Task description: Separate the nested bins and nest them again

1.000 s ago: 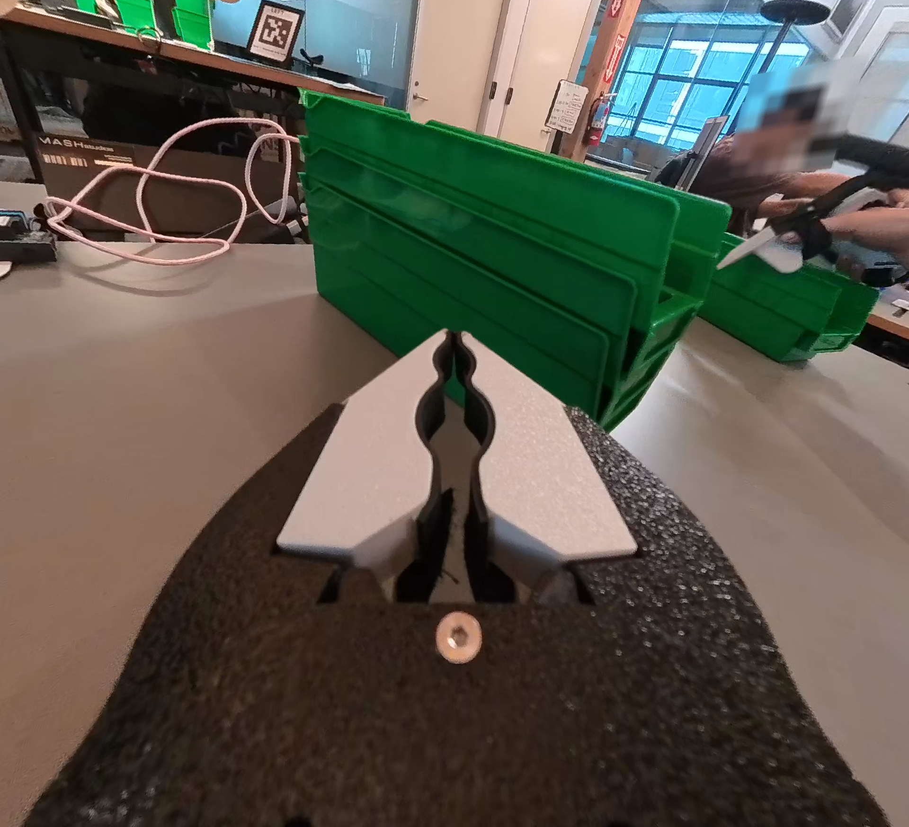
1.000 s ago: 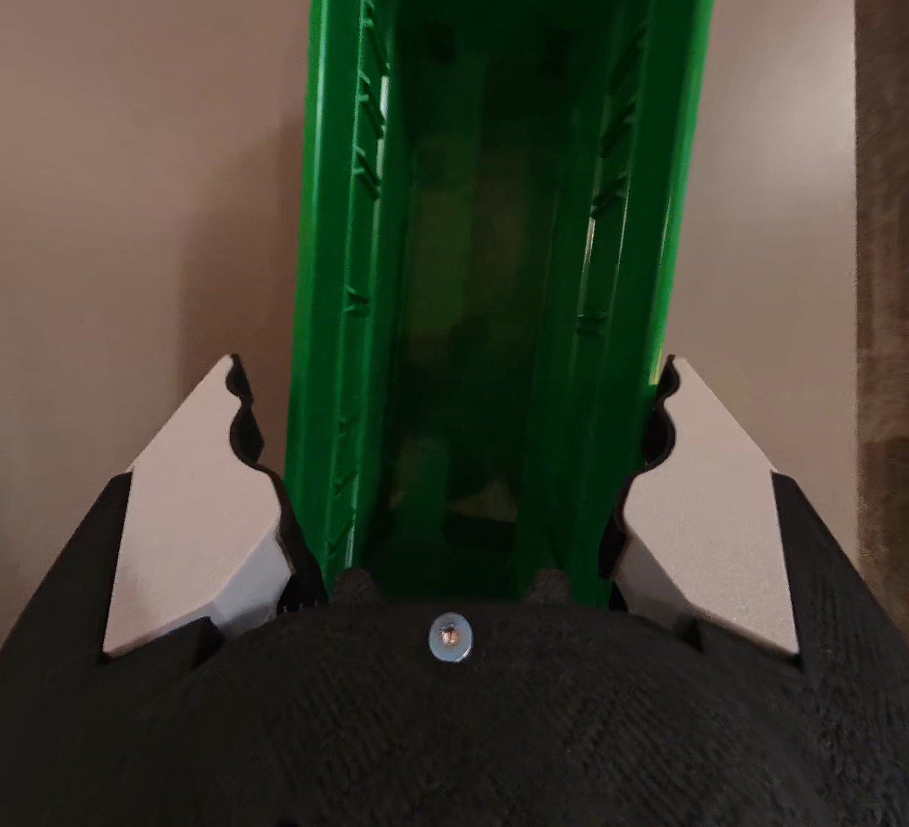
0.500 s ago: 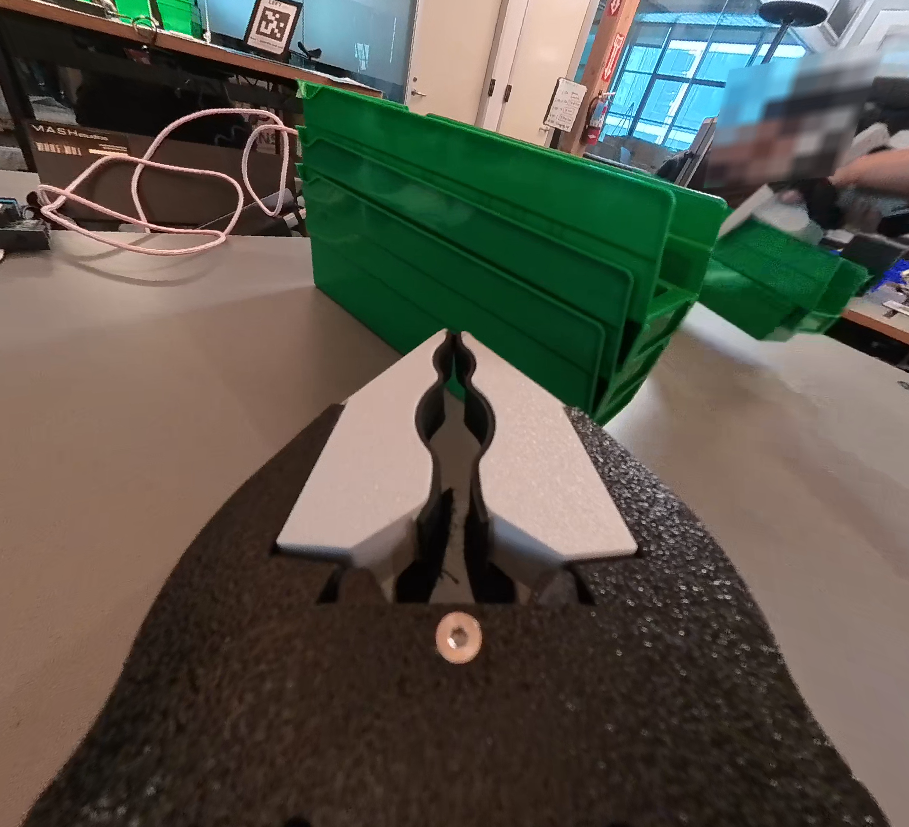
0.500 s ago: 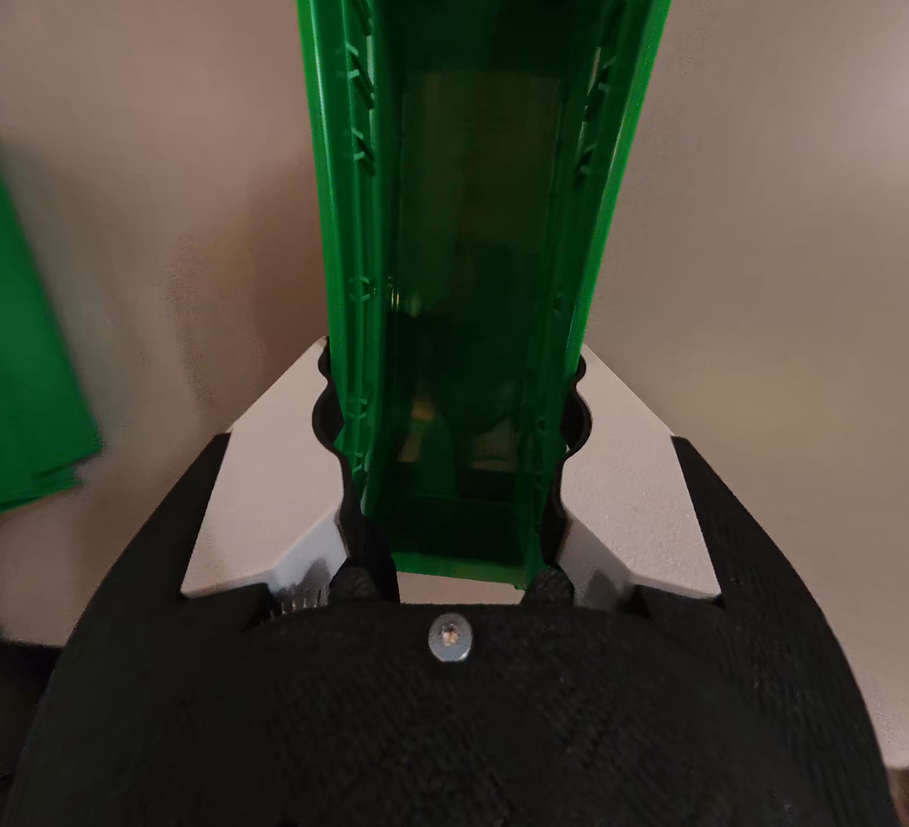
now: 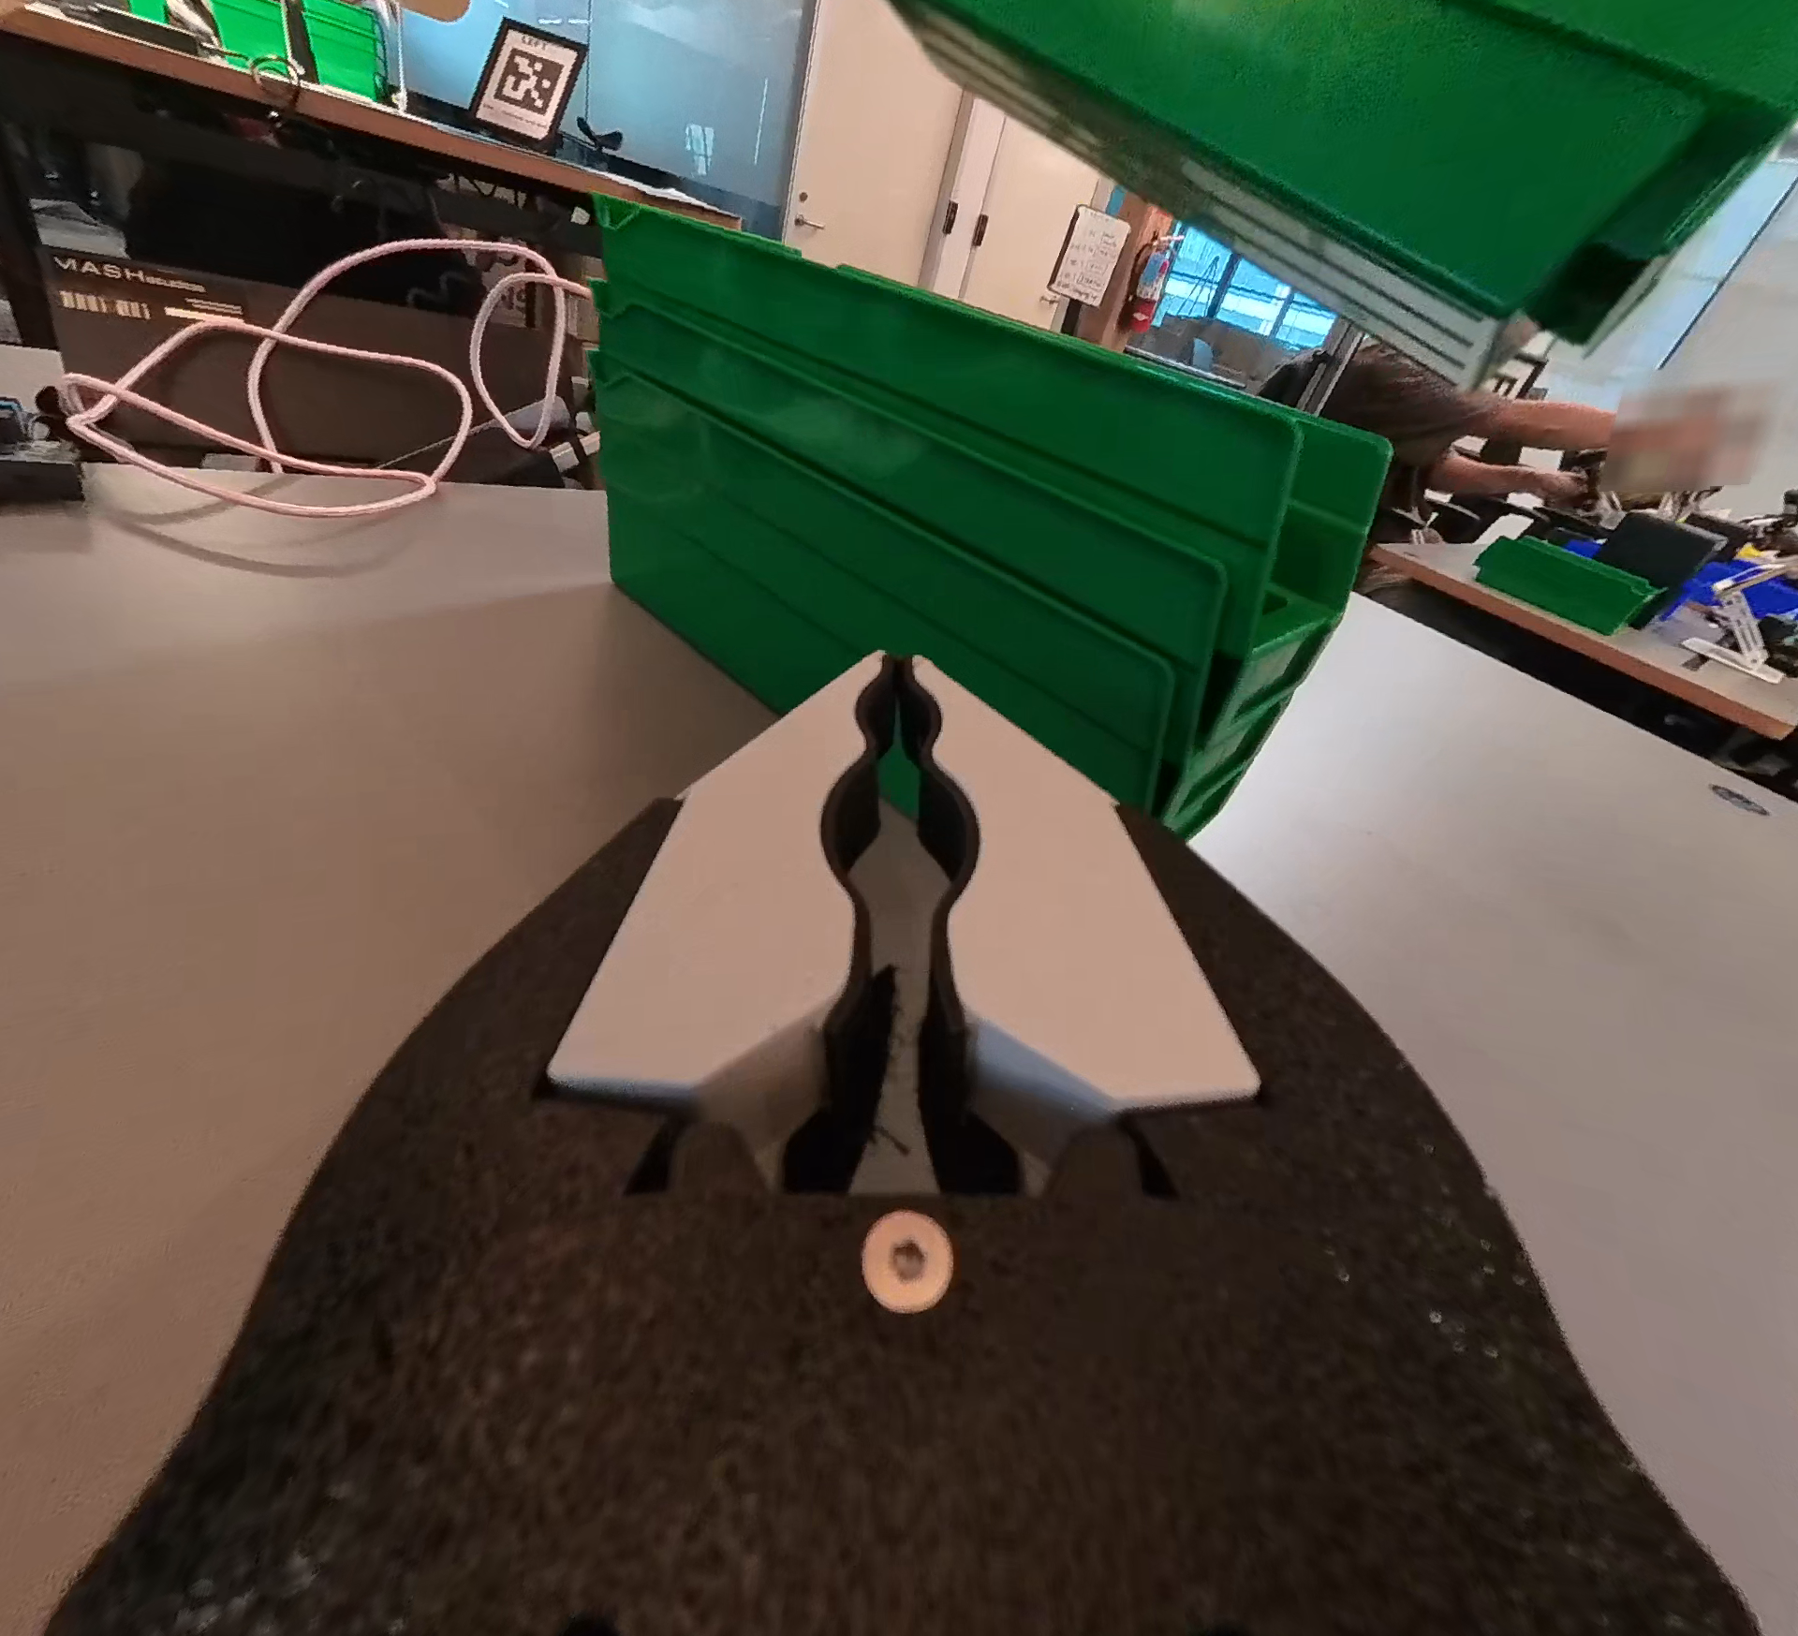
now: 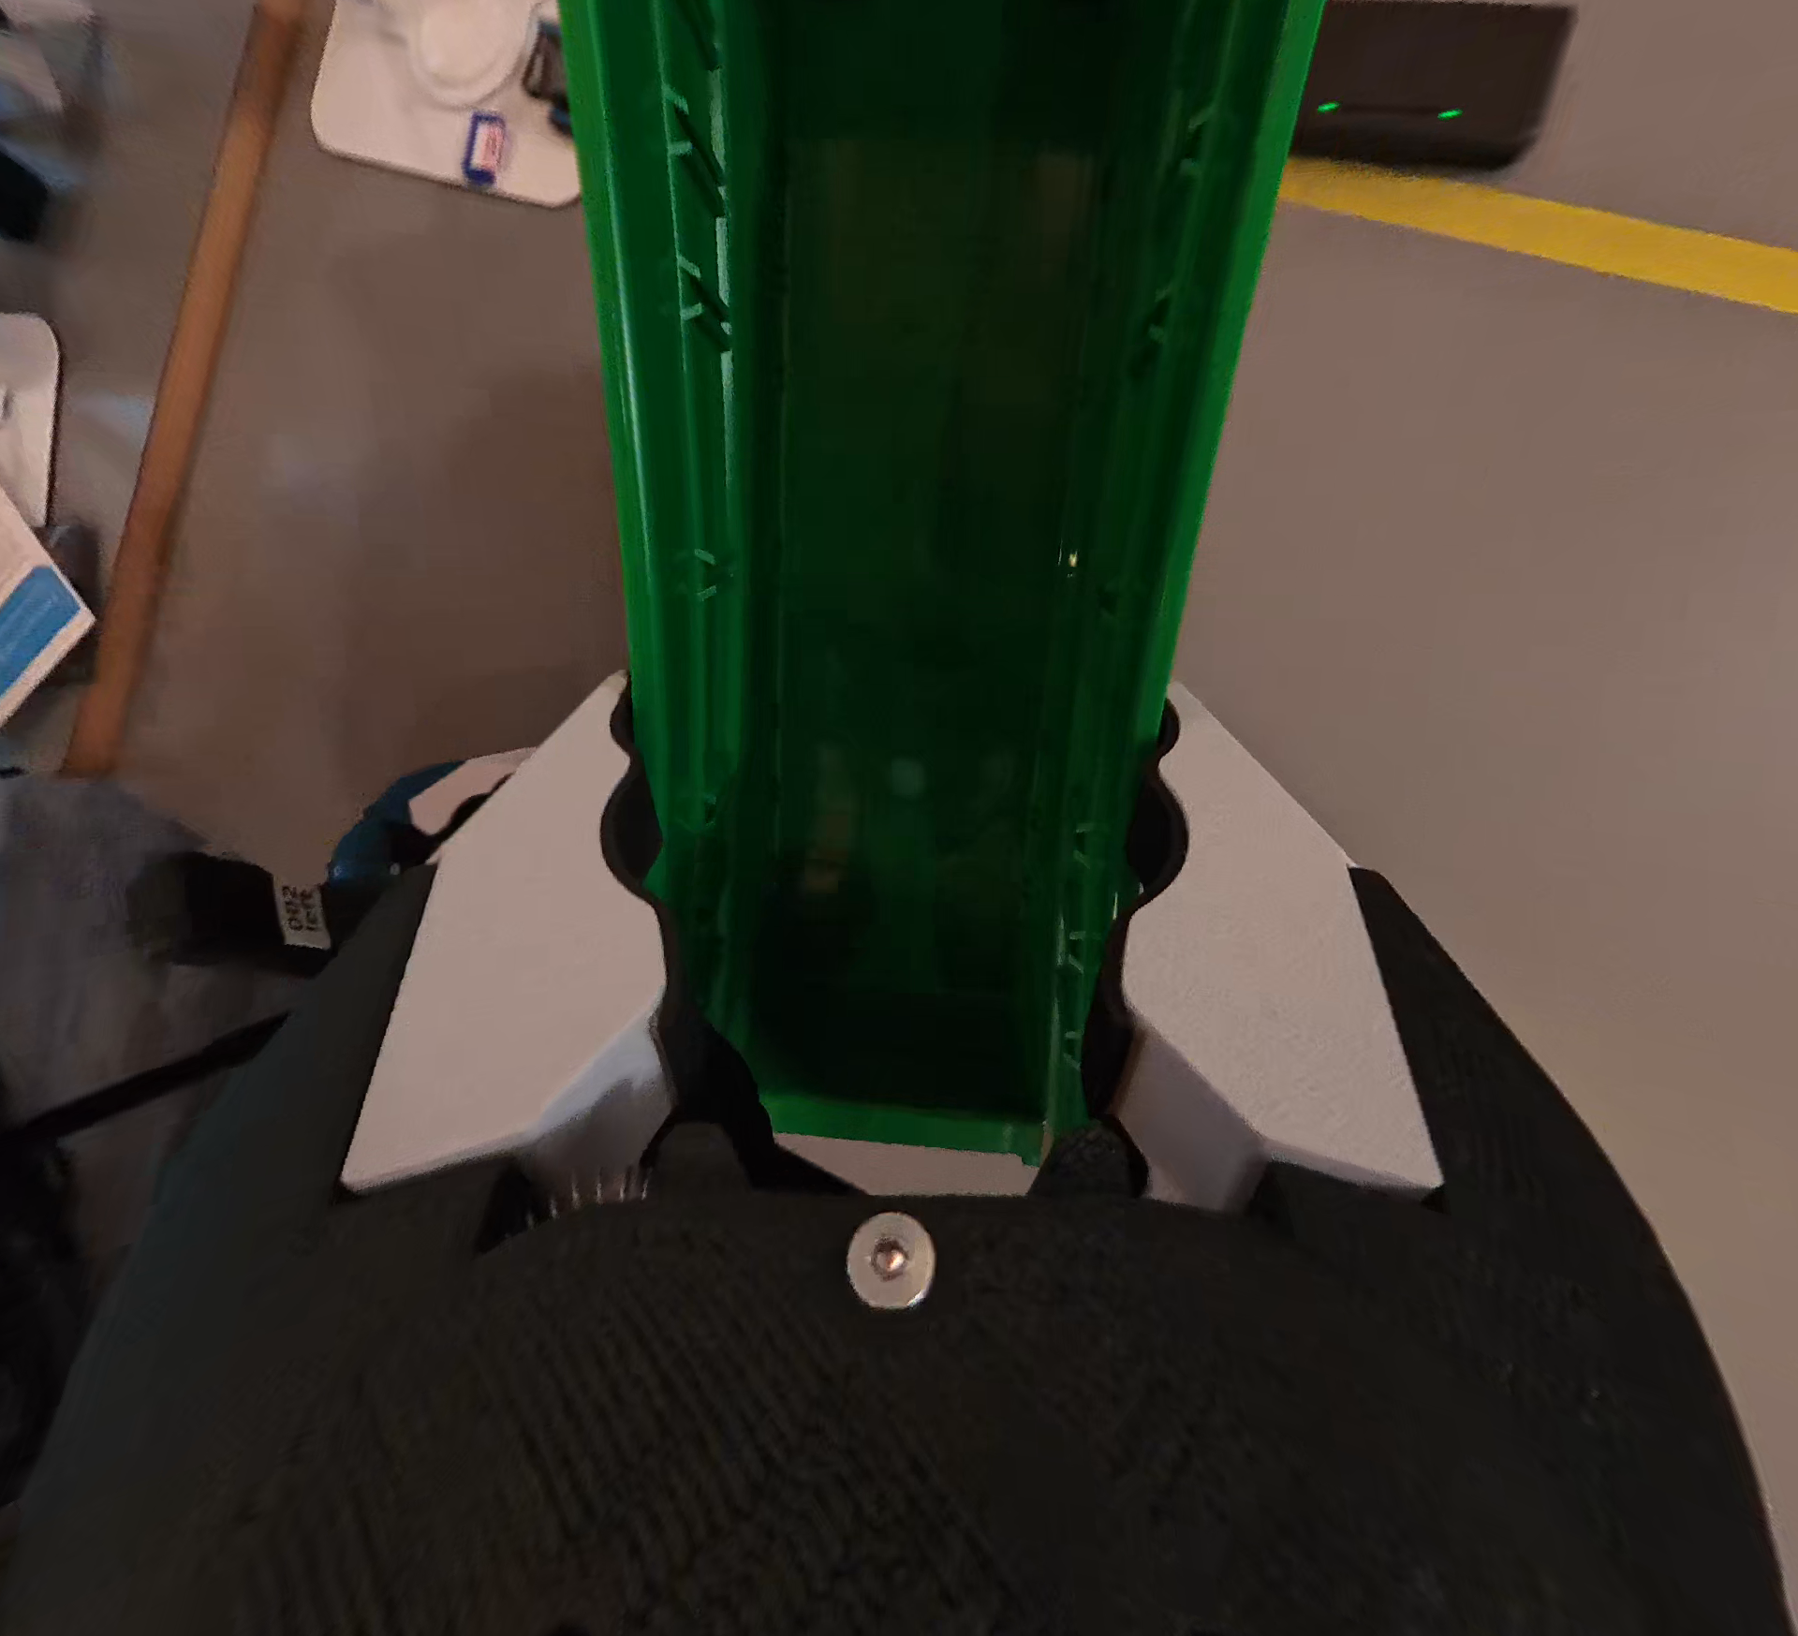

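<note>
The grey counter bears a nested stack of green plastic bins at its middle. Above and right of it, a long green plastic bin is held aloft, clamped across its side walls by the right tool. The left tool, pressed together and empty, is pointed at the stack. A tilted descent could jam the lifted bin on the rims, or topple the stack.

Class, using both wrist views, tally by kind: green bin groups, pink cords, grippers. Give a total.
Green plastic bin groups: 2 (nested stack on the grey table; lifted group in the right gripper)
Looped pink cord: 1
Grippers: 2 (right gripper, left gripper)
Total: 5
</note>
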`<action>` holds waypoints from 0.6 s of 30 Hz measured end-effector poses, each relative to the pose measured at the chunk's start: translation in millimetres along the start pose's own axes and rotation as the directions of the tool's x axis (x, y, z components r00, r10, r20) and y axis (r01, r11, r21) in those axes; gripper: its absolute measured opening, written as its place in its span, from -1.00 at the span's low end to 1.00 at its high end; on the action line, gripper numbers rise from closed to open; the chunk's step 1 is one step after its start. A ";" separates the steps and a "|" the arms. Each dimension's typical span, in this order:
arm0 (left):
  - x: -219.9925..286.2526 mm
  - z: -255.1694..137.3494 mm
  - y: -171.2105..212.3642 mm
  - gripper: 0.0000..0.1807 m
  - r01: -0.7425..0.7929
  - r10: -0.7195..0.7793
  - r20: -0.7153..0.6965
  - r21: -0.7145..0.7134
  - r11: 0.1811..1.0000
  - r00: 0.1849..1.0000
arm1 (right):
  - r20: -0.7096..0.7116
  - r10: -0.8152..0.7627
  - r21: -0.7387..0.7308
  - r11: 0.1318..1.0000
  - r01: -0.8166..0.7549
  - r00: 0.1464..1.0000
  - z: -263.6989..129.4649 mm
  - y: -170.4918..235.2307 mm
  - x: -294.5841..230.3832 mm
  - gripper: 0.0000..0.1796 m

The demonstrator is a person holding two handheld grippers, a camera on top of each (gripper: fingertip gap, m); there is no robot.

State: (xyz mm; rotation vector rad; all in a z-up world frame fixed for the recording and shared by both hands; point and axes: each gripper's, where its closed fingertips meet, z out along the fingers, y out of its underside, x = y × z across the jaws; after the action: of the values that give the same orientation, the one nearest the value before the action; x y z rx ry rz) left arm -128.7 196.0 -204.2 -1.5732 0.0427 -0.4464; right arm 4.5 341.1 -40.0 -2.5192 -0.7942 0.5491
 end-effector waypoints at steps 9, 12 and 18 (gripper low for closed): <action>0.9 1.5 0.9 -1.00 -0.007 0.007 -0.004 -0.008 1.000 1.000 | -0.146 -0.150 -0.189 0.974 0.122 0.978 63.9 18.5 -52.4 0.11; 0.3 1.5 0.5 -1.00 -0.002 0.002 -0.005 -0.005 1.000 1.000 | -0.170 -0.141 -0.188 0.976 0.109 0.975 66.2 15.0 -57.0 0.11; 0.0 2.2 0.4 -1.00 -0.001 0.001 -0.005 -0.006 1.000 1.000 | -0.071 -0.013 -0.156 0.988 0.002 0.997 66.0 8.2 -75.9 0.13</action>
State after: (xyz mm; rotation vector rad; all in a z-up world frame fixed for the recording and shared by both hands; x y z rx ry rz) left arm -128.0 198.0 -204.6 -1.5783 0.0487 -0.4500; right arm -81.5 307.6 -80.7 -2.6602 -0.8496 0.4056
